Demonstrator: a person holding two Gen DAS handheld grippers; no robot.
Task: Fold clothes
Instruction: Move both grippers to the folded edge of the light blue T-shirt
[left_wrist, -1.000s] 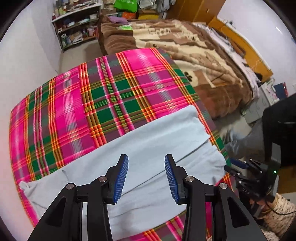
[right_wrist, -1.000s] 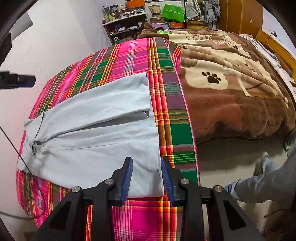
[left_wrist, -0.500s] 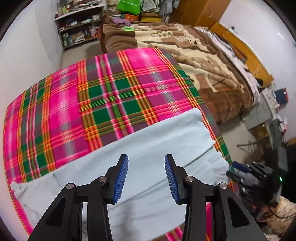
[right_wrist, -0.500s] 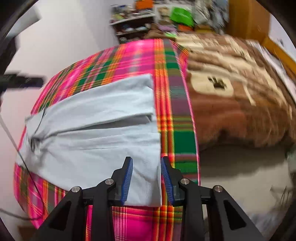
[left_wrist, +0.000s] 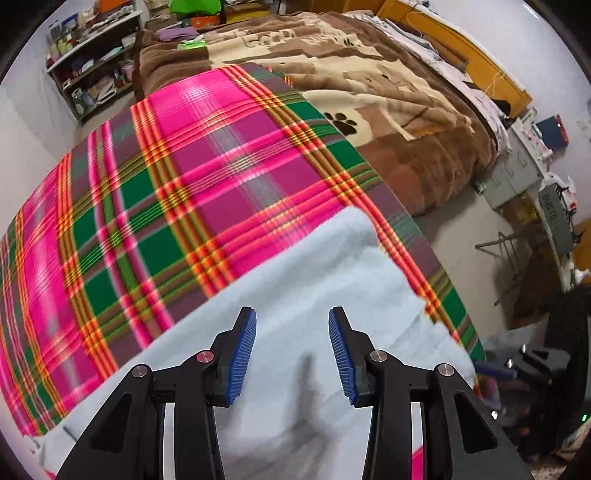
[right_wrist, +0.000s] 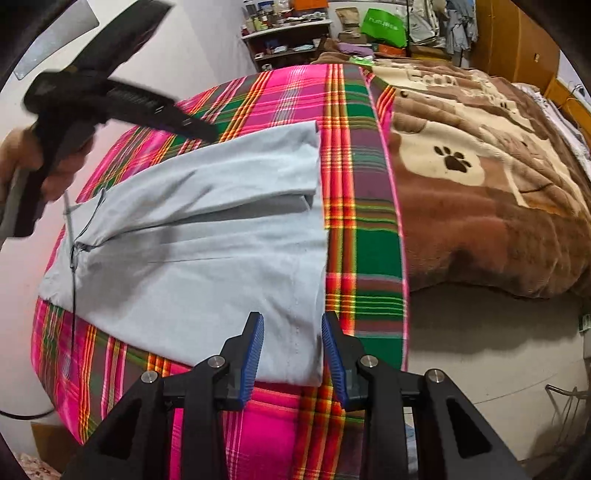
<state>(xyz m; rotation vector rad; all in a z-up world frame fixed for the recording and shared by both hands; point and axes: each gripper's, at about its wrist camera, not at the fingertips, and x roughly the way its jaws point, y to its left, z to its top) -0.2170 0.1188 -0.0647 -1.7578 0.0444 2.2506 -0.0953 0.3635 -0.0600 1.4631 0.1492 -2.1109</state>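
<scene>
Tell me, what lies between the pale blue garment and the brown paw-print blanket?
In the right wrist view, only a strip of plaid blanket separates the pale blue garment from the brown paw-print blanket.

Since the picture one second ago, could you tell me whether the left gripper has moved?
Yes. The left gripper has moved in lower over the light blue garment, which now fills more of its view against the plaid blanket.

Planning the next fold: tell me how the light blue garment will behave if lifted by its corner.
The light blue garment is probably floppy: it lies flat with soft creases. Likely light, since it looks thin. Its folded layers may slide apart on the plaid blanket.
</scene>
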